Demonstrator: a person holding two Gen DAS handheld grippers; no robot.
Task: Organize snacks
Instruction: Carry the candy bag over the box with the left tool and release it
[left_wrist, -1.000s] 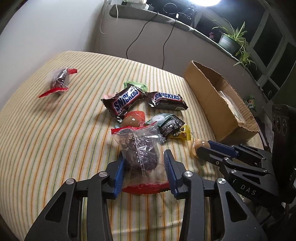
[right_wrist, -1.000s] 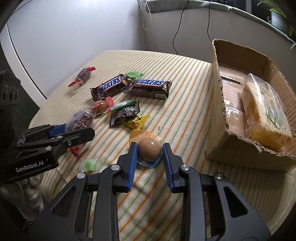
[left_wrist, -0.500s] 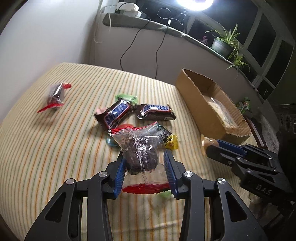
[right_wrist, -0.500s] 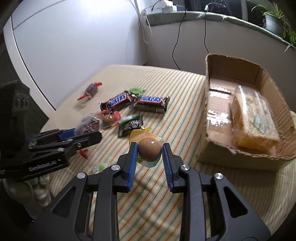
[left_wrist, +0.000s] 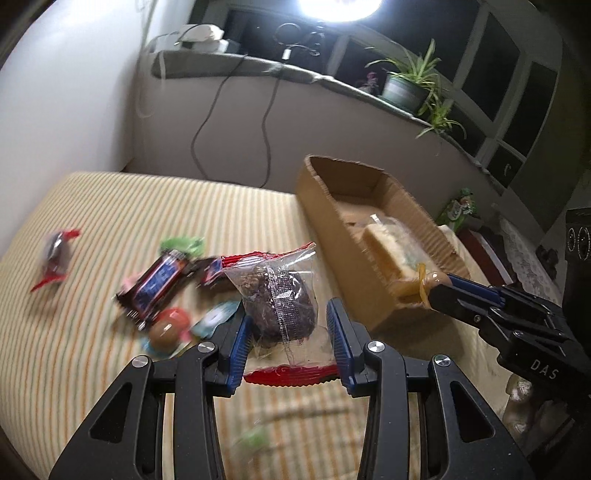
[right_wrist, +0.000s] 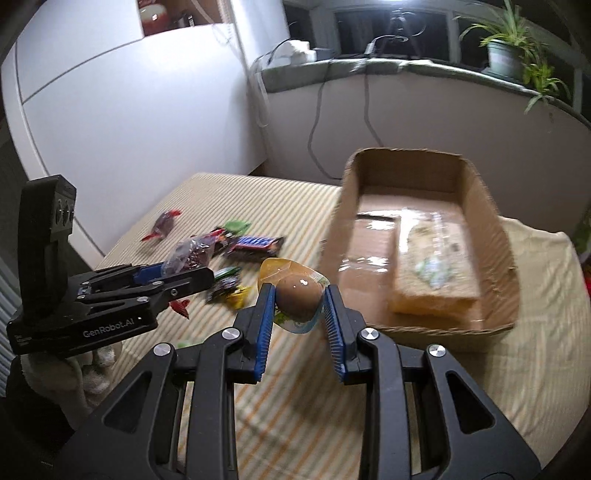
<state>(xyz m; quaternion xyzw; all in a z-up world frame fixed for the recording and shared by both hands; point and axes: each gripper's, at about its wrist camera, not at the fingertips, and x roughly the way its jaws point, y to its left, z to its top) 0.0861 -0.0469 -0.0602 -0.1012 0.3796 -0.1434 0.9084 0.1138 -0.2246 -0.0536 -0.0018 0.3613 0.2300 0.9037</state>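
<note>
My left gripper (left_wrist: 290, 325) is shut on a clear packet with red ends holding a dark chocolate cake (left_wrist: 282, 299), lifted above the striped table. My right gripper (right_wrist: 299, 304) is shut on a brown jelly cup (right_wrist: 297, 297), held in the air near the front left corner of the cardboard box (right_wrist: 417, 325). The box (left_wrist: 332, 218) holds a wrapped yellow cake (right_wrist: 432, 280). Each gripper shows in the other's view, the right one (left_wrist: 424, 286) and the left one (right_wrist: 184, 264).
Snickers bars (left_wrist: 153, 284), a second jelly cup (left_wrist: 166, 330), a green candy (left_wrist: 183, 243) and a red-ended packet (left_wrist: 55, 258) lie on the striped cloth (left_wrist: 110, 206). A sill with cables and potted plants (left_wrist: 410, 86) runs behind the table.
Both grippers have risen from the table with their snacks and moved toward the cardboard box. The box interior now shows more fully.
</note>
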